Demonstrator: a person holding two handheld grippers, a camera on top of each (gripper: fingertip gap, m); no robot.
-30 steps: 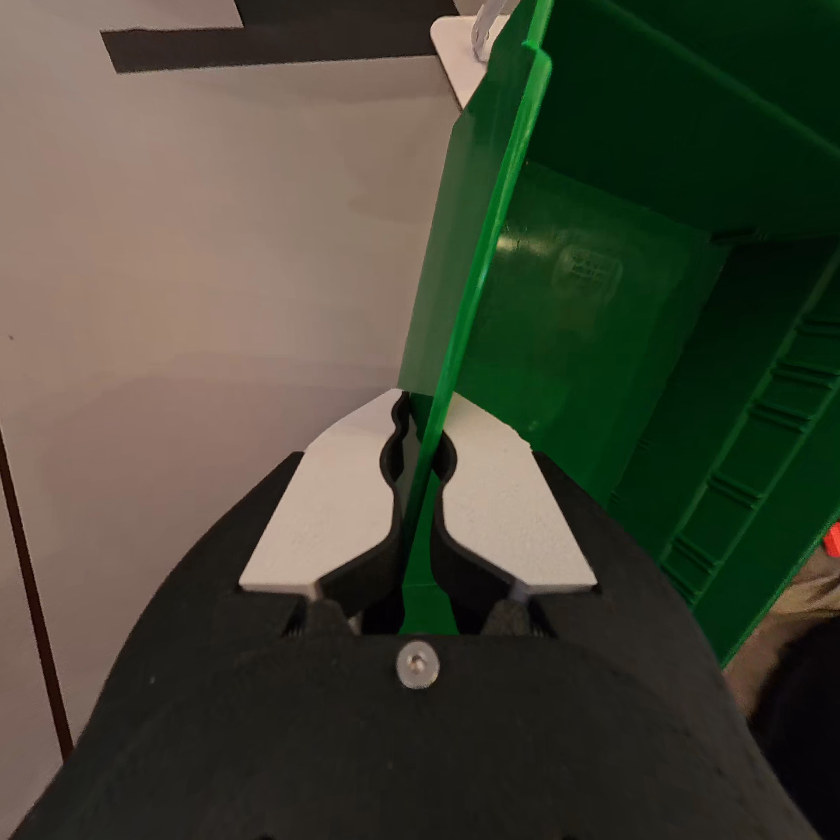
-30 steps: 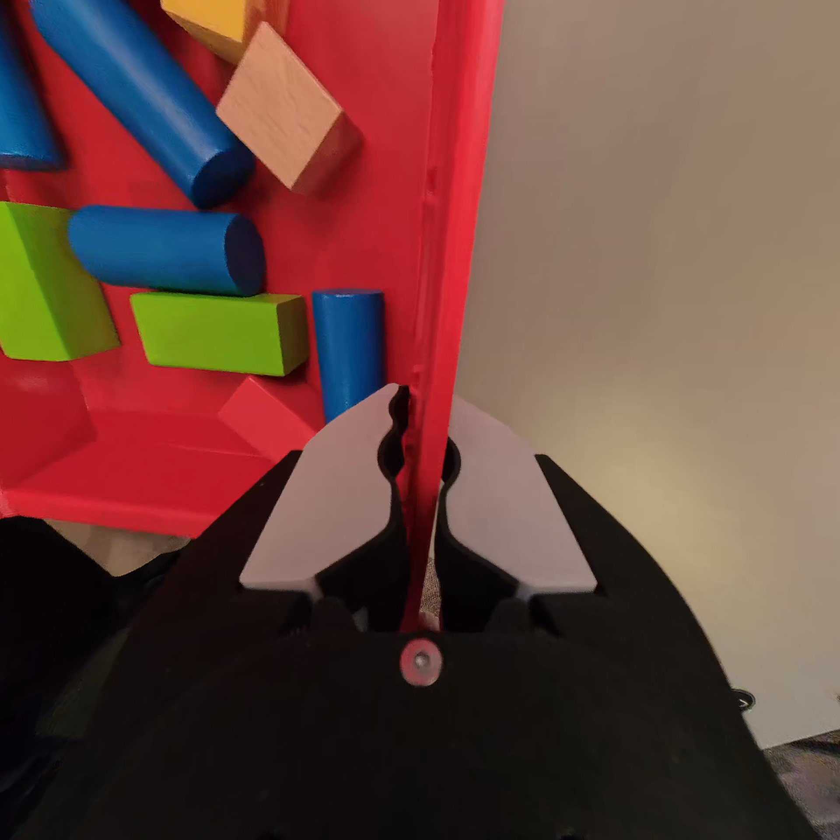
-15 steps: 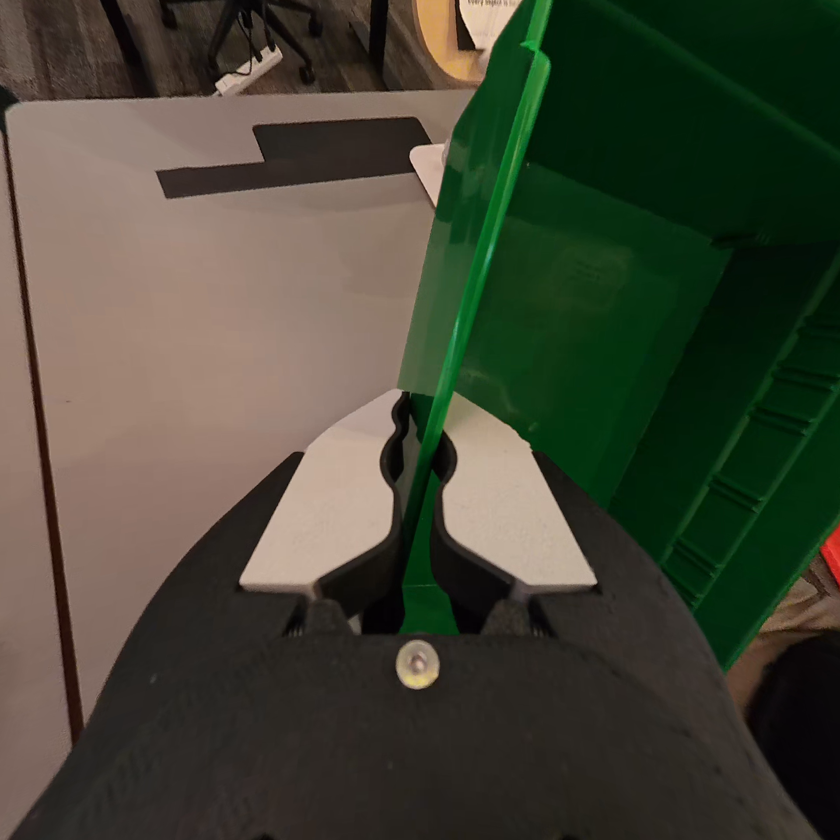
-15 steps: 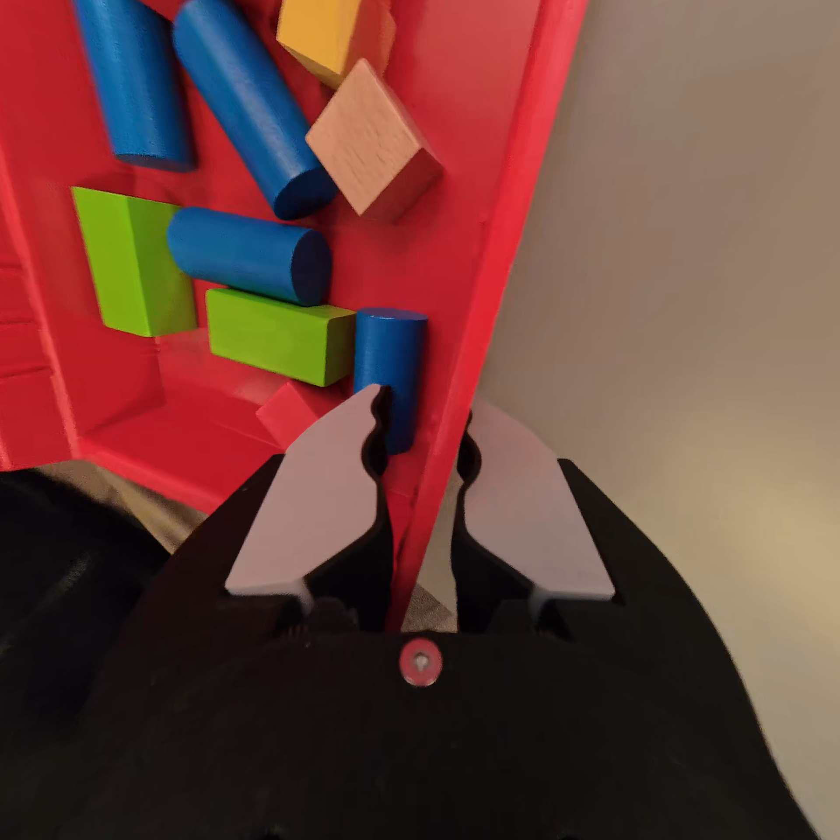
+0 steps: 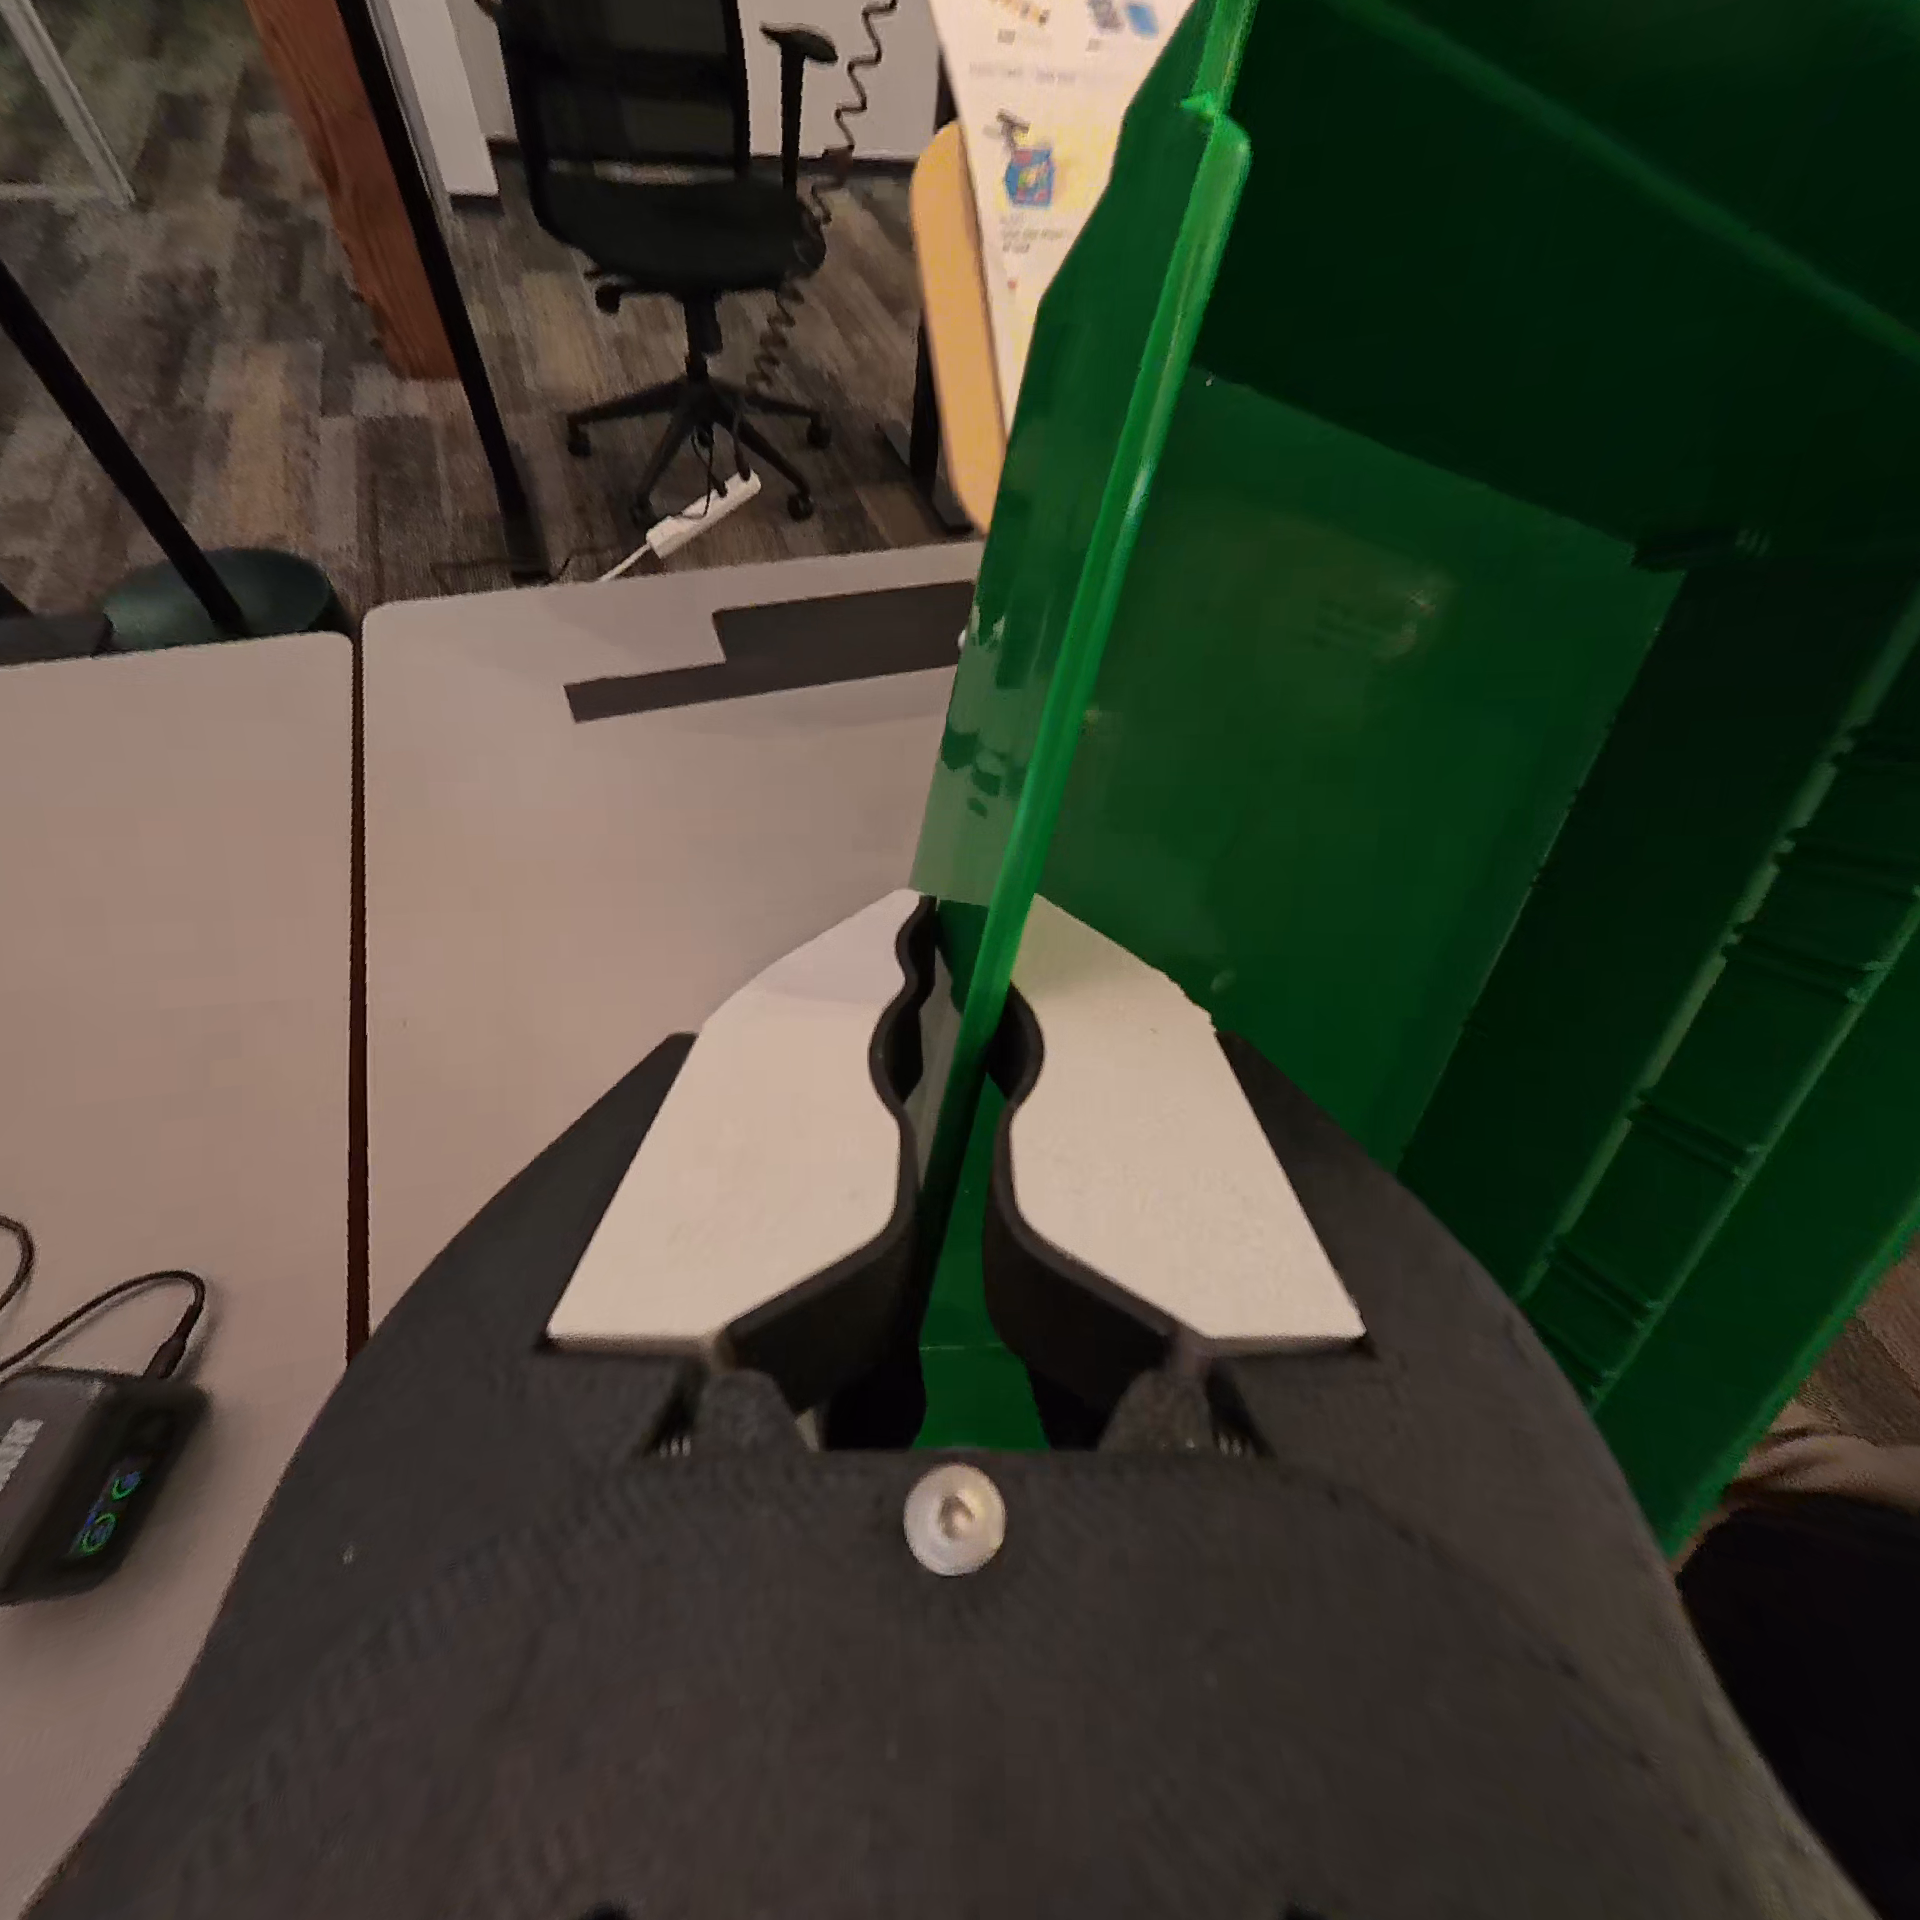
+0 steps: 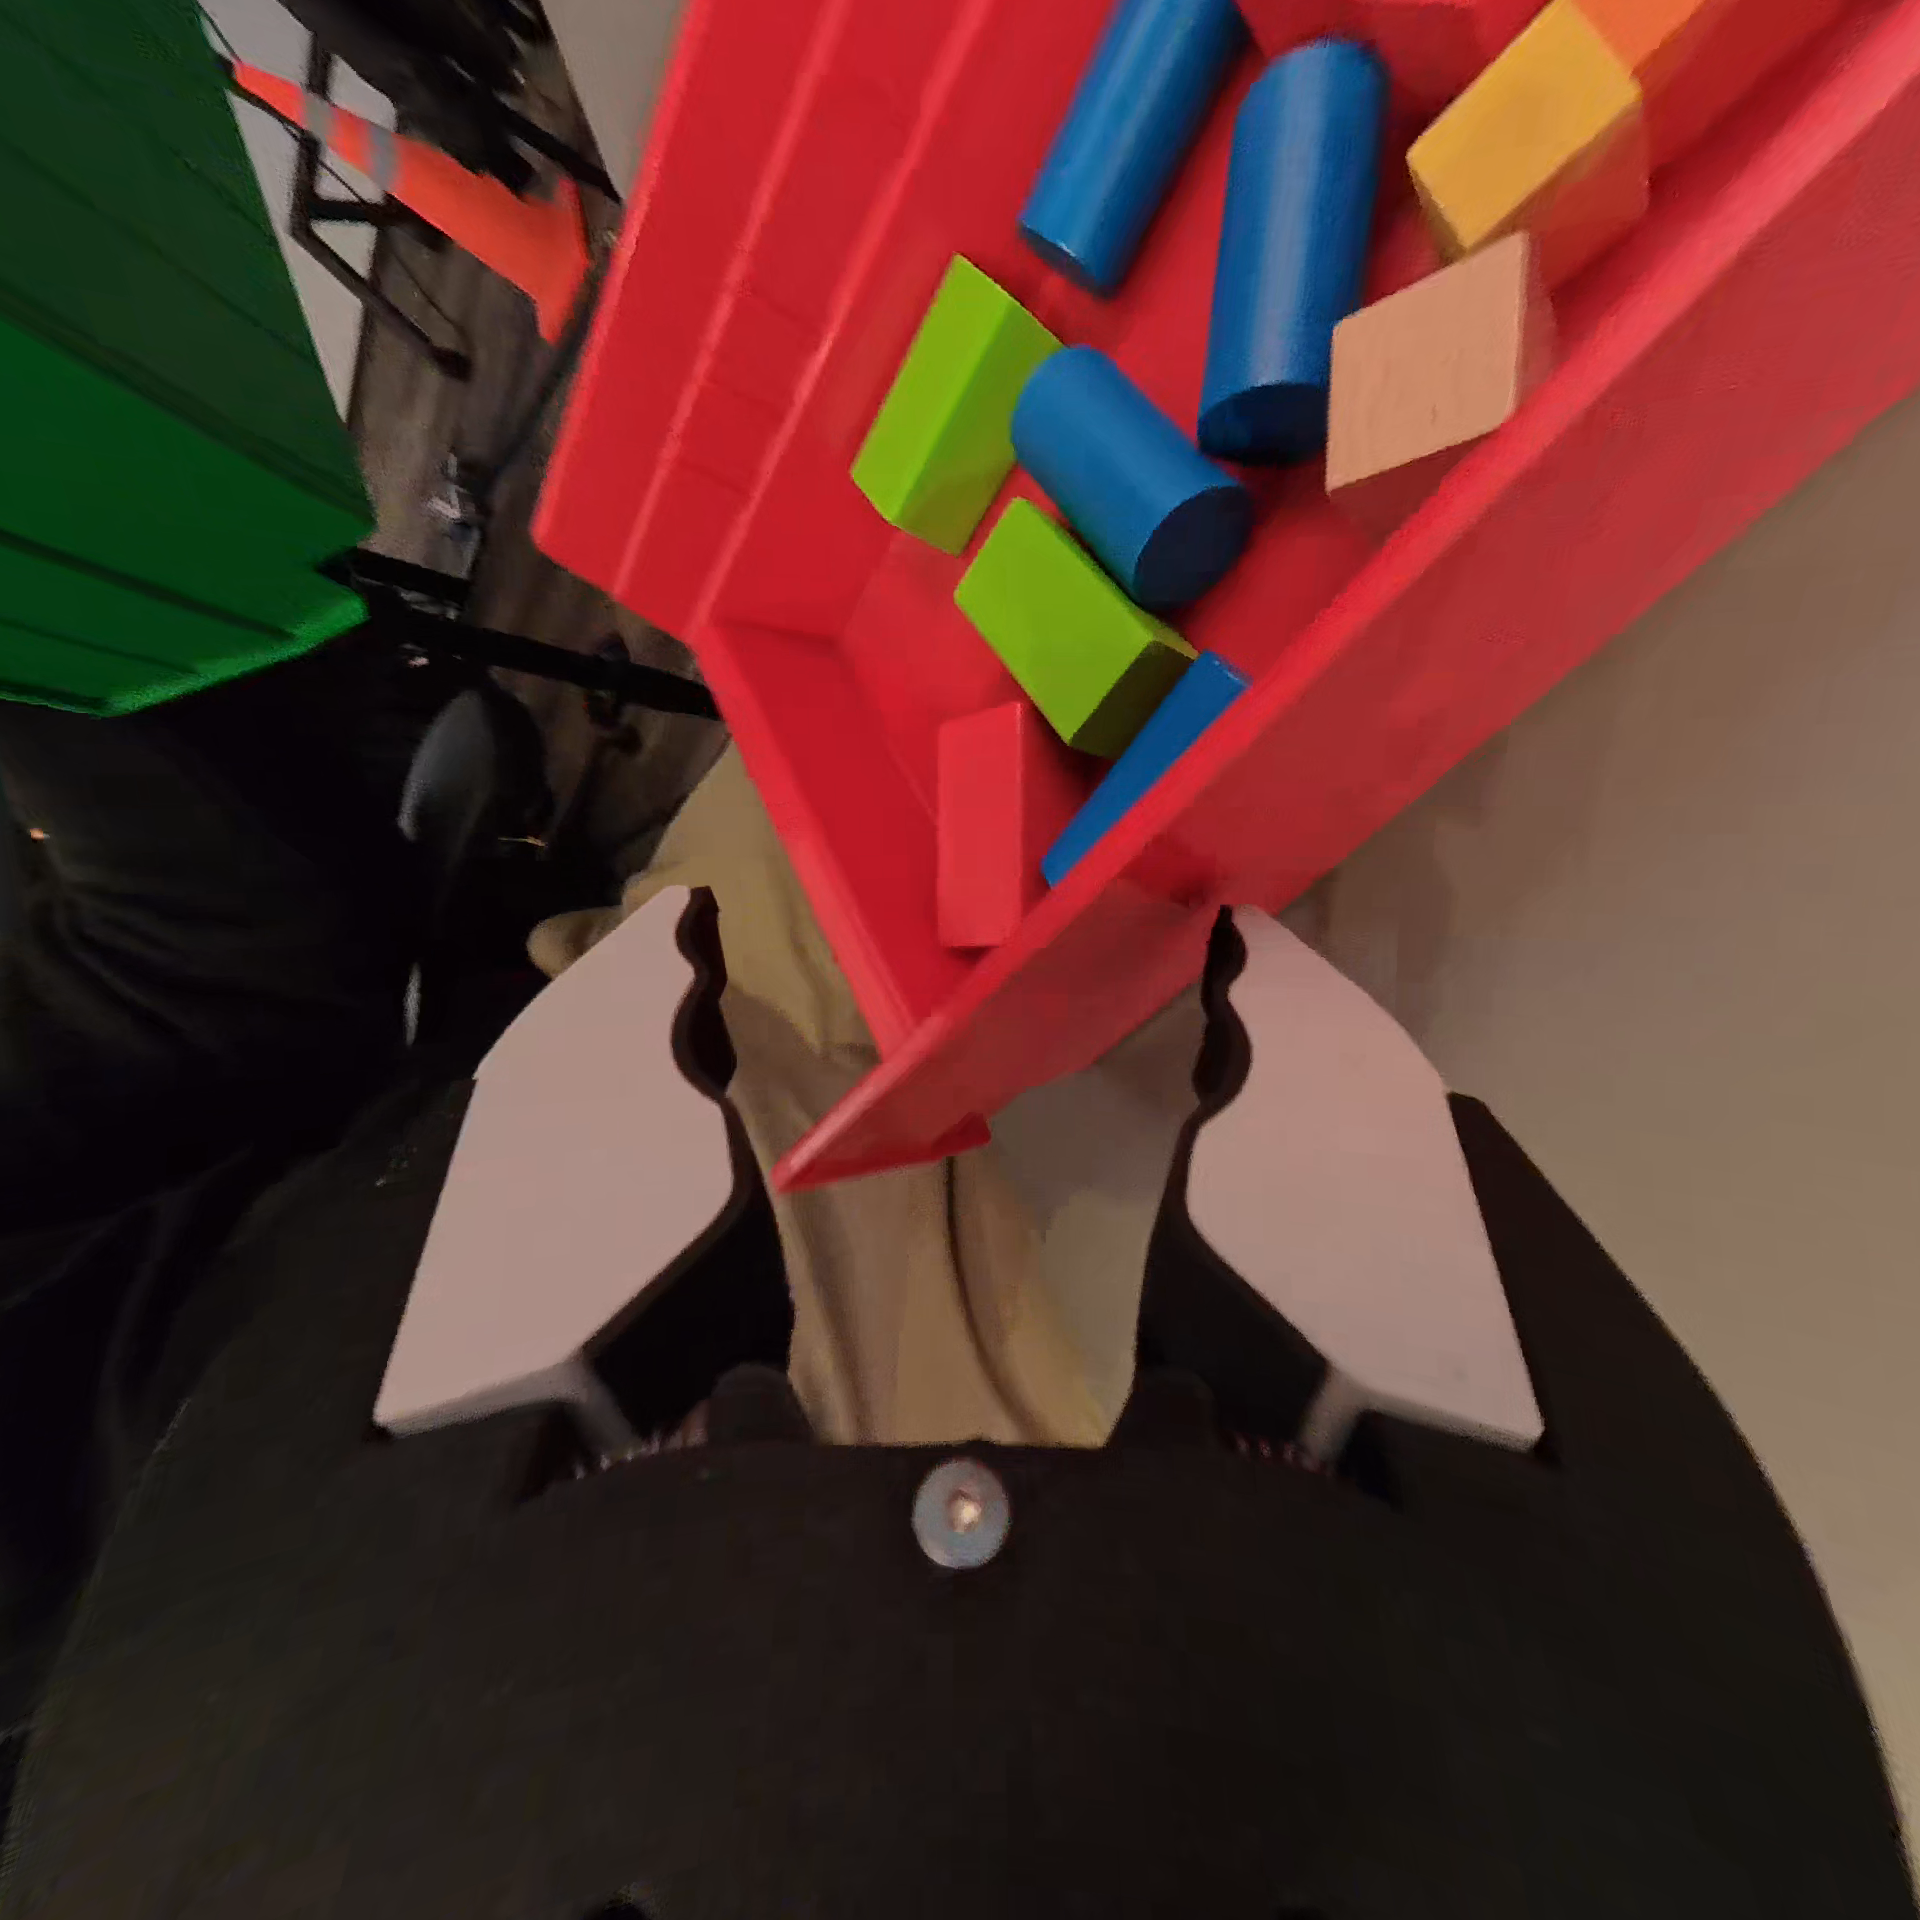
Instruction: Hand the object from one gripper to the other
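Note:
My left gripper (image 5: 971, 925) is shut on the side wall of an empty green bin (image 5: 1351, 748), which fills the right of the left wrist view; the bin also shows at the upper left of the right wrist view (image 6: 145, 416). My right gripper (image 6: 961, 914) is open. The corner of a red bin (image 6: 1403, 665) lies between its spread fingers without being clamped. The red bin holds several wooden blocks: blue cylinders (image 6: 1132, 473), green blocks (image 6: 1060, 623), a yellow block (image 6: 1527, 156), a natural block (image 6: 1439, 364) and a red block (image 6: 977, 821).
Grey tables (image 5: 623, 831) with a black tape patch (image 5: 790, 655) lie below the left gripper. A small black device with a cable (image 5: 83, 1475) sits at the left edge. An office chair (image 5: 675, 208) stands beyond. Beige cloth (image 6: 935, 1299) shows under the right gripper.
My right gripper has opened and let go of the red bin's wall; the bin now sits slanted across the view. The left gripper tilted up with the green bin, showing the room.

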